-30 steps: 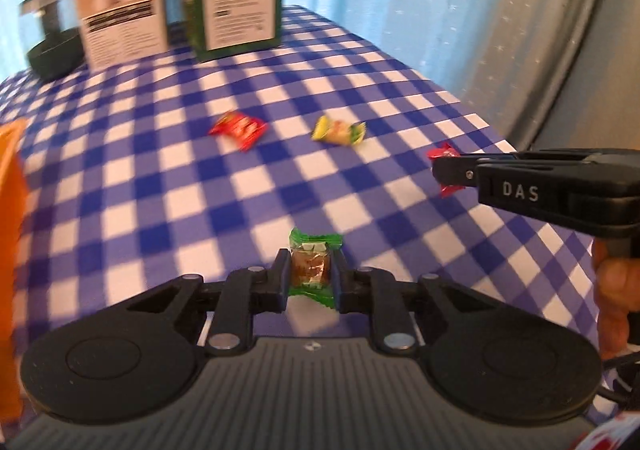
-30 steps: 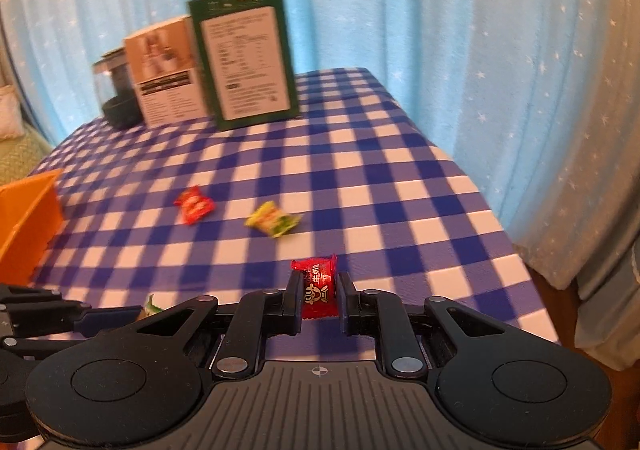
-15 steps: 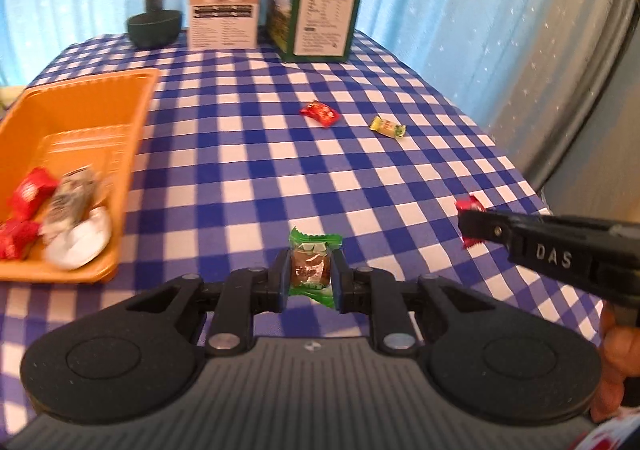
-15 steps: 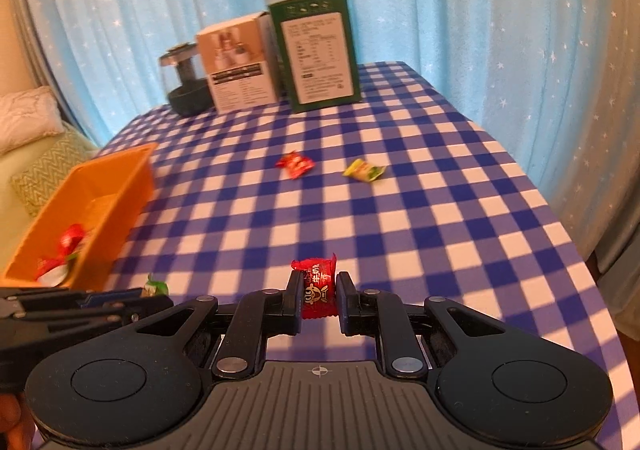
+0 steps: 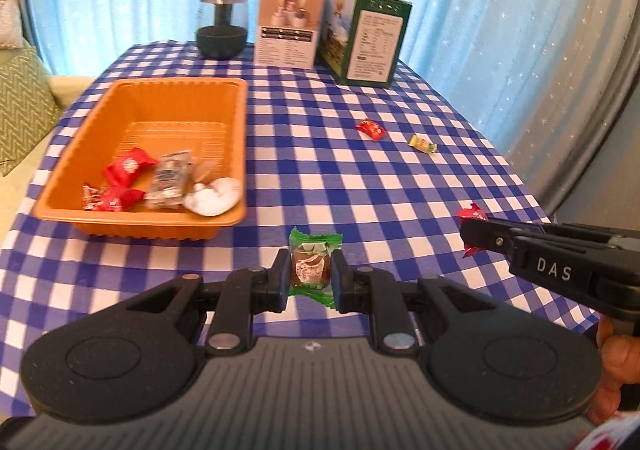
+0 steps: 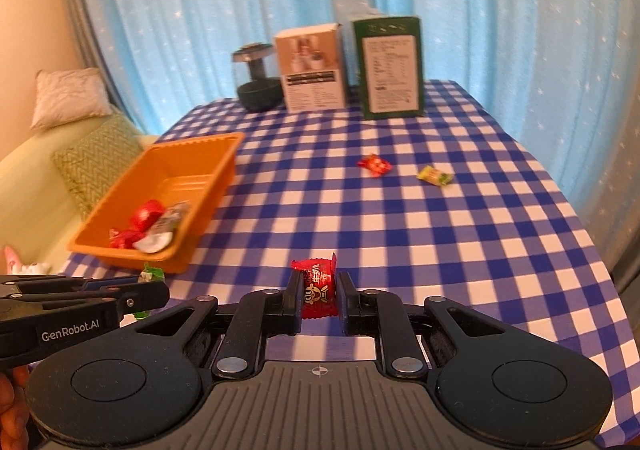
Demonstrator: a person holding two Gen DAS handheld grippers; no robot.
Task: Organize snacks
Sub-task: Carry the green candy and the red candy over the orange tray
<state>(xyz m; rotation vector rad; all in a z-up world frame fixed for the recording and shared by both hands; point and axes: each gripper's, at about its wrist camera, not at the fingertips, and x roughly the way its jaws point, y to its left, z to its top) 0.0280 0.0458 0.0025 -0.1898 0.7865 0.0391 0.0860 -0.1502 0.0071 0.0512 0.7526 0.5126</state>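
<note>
My left gripper (image 5: 310,276) is shut on a green-wrapped candy (image 5: 311,265), held above the checked tablecloth just right of the orange tray's (image 5: 132,228) near corner. My right gripper (image 6: 319,292) is shut on a red-wrapped candy (image 6: 318,286), held above the cloth further right; it shows from the side in the left wrist view (image 5: 476,236). The tray holds several wrapped snacks (image 5: 160,180) at its near end. A red candy (image 5: 370,129) and a yellow-green candy (image 5: 423,143) lie loose on the cloth at the far right.
A white box (image 5: 288,30), a green box (image 5: 366,44) and a dark glass jar (image 5: 222,26) stand along the table's far edge before a blue curtain. A sofa with cushions (image 6: 92,162) is left of the table. The table edge drops off at the right.
Both grippers have pulled back and turned left, each keeping its candy. The orange tray has come fully into view and the loose candies now lie farther away.
</note>
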